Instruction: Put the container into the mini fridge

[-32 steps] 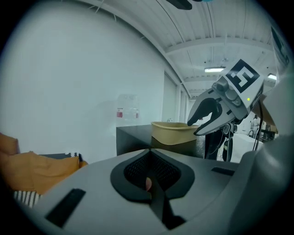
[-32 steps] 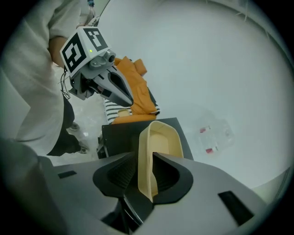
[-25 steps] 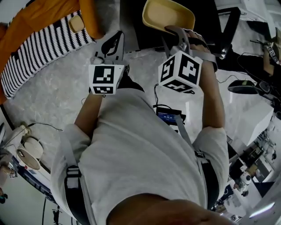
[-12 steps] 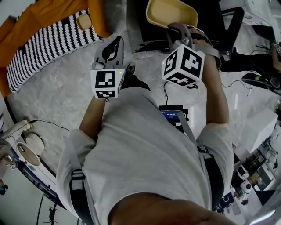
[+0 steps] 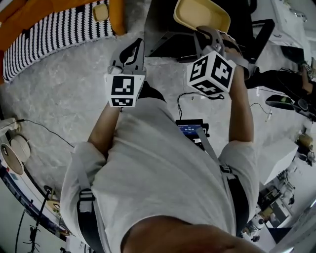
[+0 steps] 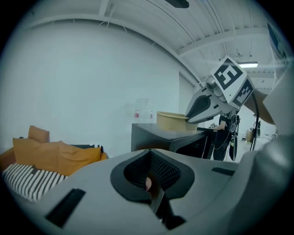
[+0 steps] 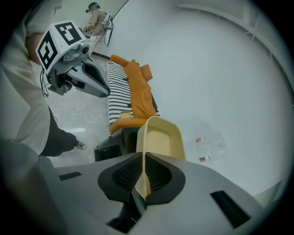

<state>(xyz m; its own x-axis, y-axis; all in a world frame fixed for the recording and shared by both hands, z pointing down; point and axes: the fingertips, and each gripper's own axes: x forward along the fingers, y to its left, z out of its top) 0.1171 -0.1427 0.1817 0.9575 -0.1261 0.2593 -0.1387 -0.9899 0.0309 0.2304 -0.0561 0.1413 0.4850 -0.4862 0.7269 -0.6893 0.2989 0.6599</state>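
Closes right gripper's (image 5: 206, 35) jaws on the rim of the beige container (image 5: 200, 14) standing atop the black mini fridge (image 6: 158, 137); holds left gripper (image 5: 129, 52) alongside, jaws pressed together, empty.

The pale yellow container (image 7: 161, 137) is sitting open and empty atop the black mini fridge (image 6: 165, 137) — its near rim is standing between the right gripper's (image 7: 143, 181) closing jaws.

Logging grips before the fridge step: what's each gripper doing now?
Left gripper: shut, empty.
Right gripper: jaws closing on the wall of the container.
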